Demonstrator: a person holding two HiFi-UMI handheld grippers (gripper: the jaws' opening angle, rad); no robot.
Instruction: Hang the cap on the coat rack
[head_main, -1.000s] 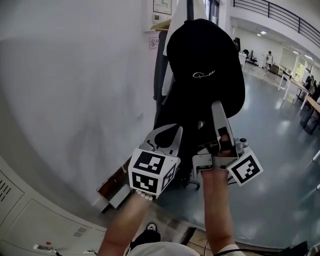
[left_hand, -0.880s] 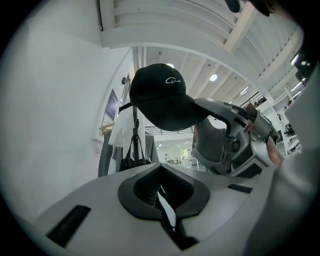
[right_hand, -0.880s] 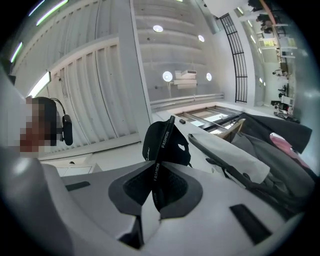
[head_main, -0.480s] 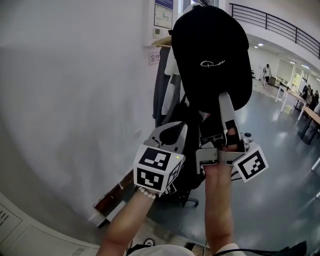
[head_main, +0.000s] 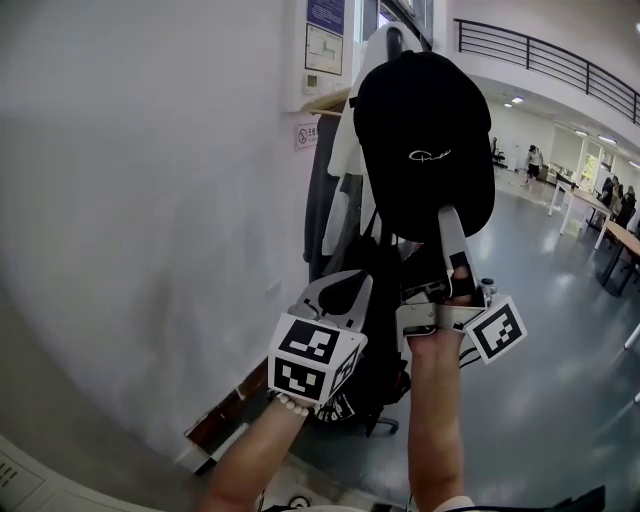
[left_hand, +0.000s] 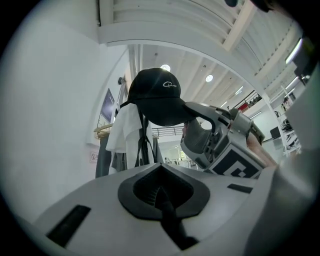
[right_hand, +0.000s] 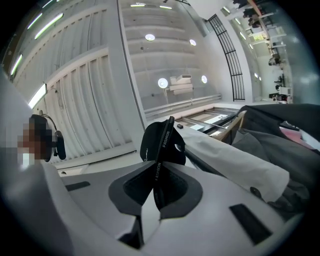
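Right gripper (head_main: 447, 228) jaws pinch the brim of the black cap (head_main: 424, 145), held up at the coat rack (head_main: 392, 40) top. Left gripper (left_hand: 161, 189) jaws are pressed together, empty, just below.

Cap (head_main: 424, 150): black, small white embroidered mark on the front. Its brim edge is clamped between the jaws of the right gripper (head_main: 447, 218), crown raised above them. Coat rack (head_main: 393, 42): just beyond the cap, its top at crown level, garments (head_main: 340, 180) hung below. Whether cap and rack touch cannot be told.
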